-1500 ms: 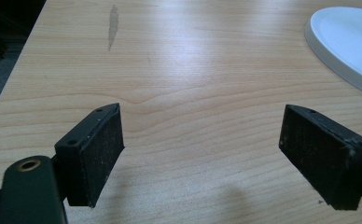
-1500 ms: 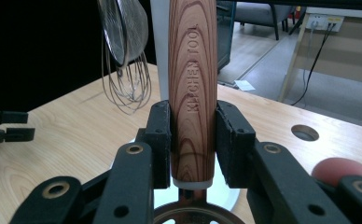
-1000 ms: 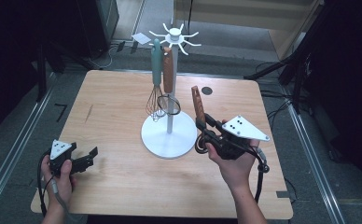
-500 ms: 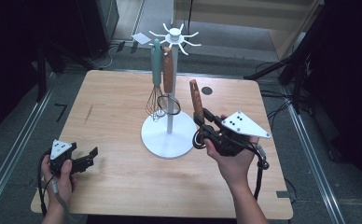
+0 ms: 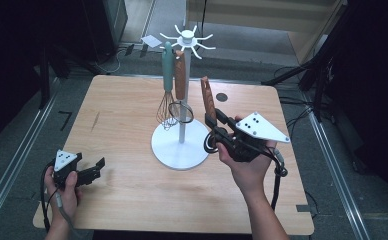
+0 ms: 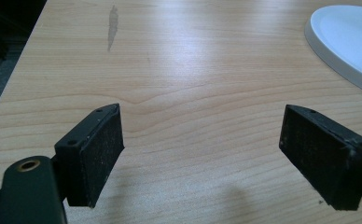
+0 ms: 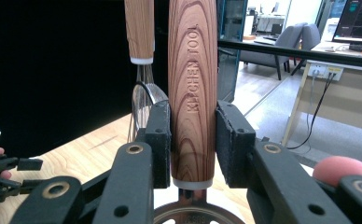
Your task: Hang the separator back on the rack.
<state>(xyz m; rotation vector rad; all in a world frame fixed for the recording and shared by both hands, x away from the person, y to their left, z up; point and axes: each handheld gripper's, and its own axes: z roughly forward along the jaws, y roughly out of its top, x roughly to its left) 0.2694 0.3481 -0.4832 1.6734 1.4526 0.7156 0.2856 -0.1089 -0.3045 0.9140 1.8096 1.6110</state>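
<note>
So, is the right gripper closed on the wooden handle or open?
Closed: the right gripper has both pads pressed against the wooden handle, holding it upright.

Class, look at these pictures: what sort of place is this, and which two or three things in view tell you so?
Probably a lab or office workspace, not a kitchen: a bare wooden table ringed by floor cables, and, beyond the clamped wooden-handled utensil, office chairs and a lit monitor.
</note>
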